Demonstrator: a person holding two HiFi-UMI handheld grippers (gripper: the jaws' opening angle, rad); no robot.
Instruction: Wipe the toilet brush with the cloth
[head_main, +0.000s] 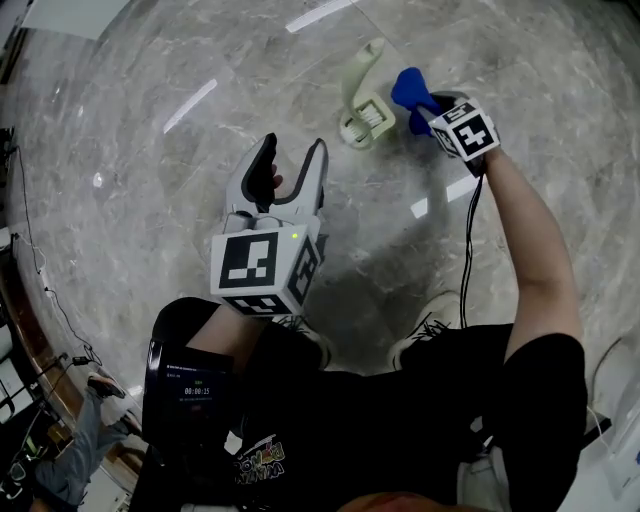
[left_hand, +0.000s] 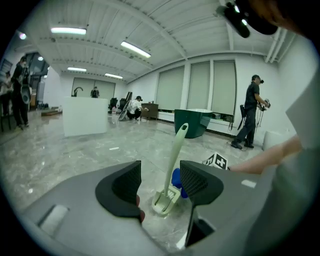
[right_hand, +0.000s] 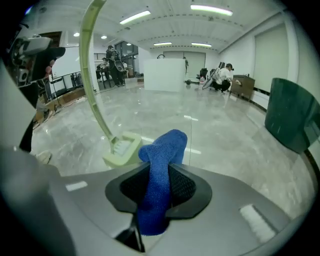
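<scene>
Approach step, we judge: our right gripper (right_hand: 159, 176) clamps the blue knitted cloth (right_hand: 165, 146) just beside the pale green plastic toilet brush (head_main: 367, 118), our left gripper (head_main: 292, 160) gapes empty short of that brush; next, cloth onto brush.

- Floor (head_main: 150, 150): bare marble, open ahead of and to the left of the toilet brush (head_main: 366, 105).
- Toilet brush: stands on its head with the handle rising; the only obstacle in the near field.
- Right tool (head_main: 428, 112): just beside the brush on its right in the head view, jaws closed on the blue cloth (head_main: 410, 90); that side is taken.
- Left tool (head_main: 294, 150): well short of the brush, jaws apart with a free gap; bare floor lies between.
- Green bin (left_hand: 192, 121), white counter (left_hand: 85, 116): far off.
</scene>
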